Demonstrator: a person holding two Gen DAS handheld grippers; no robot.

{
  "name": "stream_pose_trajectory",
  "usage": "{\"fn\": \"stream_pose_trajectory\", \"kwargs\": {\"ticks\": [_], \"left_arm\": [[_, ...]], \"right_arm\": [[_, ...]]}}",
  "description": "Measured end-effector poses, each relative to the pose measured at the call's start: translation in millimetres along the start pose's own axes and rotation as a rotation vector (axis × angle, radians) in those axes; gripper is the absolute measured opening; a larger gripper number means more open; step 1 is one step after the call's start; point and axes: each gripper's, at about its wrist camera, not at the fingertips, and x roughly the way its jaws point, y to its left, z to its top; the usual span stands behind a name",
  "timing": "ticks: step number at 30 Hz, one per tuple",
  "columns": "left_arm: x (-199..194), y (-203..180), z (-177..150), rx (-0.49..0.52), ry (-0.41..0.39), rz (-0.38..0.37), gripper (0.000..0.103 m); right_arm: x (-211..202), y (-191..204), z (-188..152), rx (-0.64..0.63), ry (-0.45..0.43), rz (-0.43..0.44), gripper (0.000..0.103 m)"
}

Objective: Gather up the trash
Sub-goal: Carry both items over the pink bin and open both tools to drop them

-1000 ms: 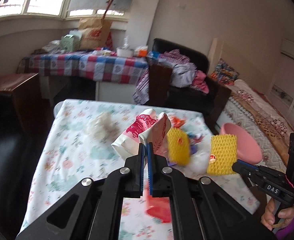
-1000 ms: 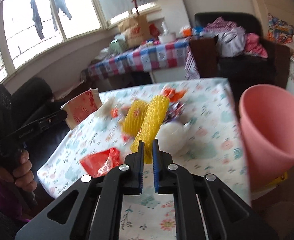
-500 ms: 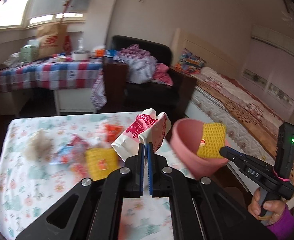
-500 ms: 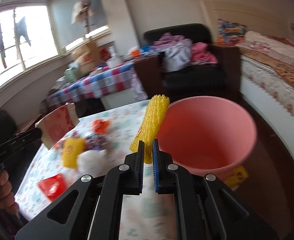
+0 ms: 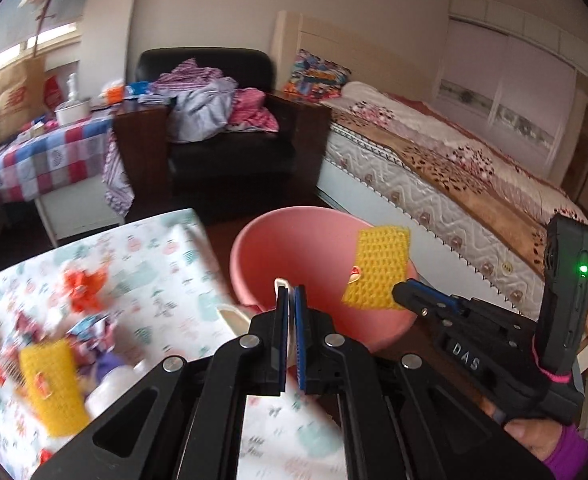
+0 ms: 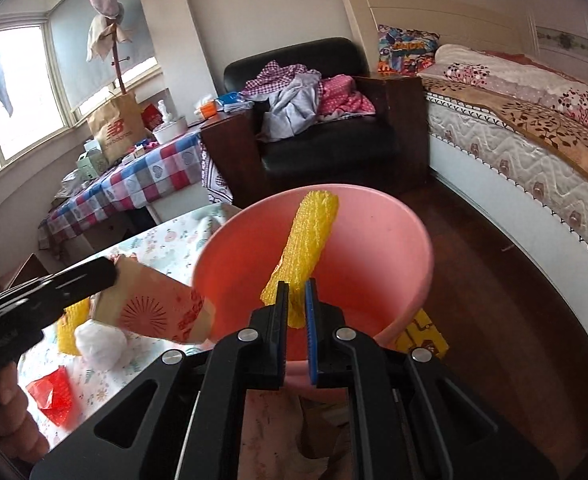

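Jaws of both grippers are clamped: right [image 6: 295, 300] on yellow foam net [image 6: 308, 240], left [image 5: 290, 302] on paper bag [image 6: 154, 308], over pink bin [image 6: 394, 240].

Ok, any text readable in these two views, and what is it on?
"DAS": label on the right claw body, left wrist view.
"new balance" with the NB logo: brown paper bag by the window.
Print on the paper packet in the left claw: no words readable.
Cushion print: too blurred.

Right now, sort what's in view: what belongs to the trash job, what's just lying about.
Job: yellow foam net in right hand-held gripper; paper bag in left hand-held gripper; pink bin; red wrapper.
Lying about: armchair; bed; checked table.
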Motion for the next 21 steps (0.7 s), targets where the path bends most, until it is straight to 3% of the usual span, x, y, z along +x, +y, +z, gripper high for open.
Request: {"fn": "stream_pose_trajectory", "kwargs": {"ticks": [8,10,14,21], "left_arm": [[24.1,-17.8,17.4,0.051,-0.043,-0.024,0.004],[30.7,-17.7,22.4,0.029,-0.035,-0.063,0.012],[33.8,-13.9,33.8,-0.029,-0.04,-0.109,0.031],[3.2,-6.4,35.6,-0.027,-0.09,-0.089,0.038]], "right_arm": [[14.8,-12.6,-1.8,0.019,0.047,-0.023,0.011],[17.5,-14.0,-2.2,0.032,0.057,-0.011,0.013],[12.8,-13.7,-2.8,0.036,0.043,0.009,0.035],[-7.0,-7.1,0.6,0.015,-0.012,-0.002,0.036]]}}
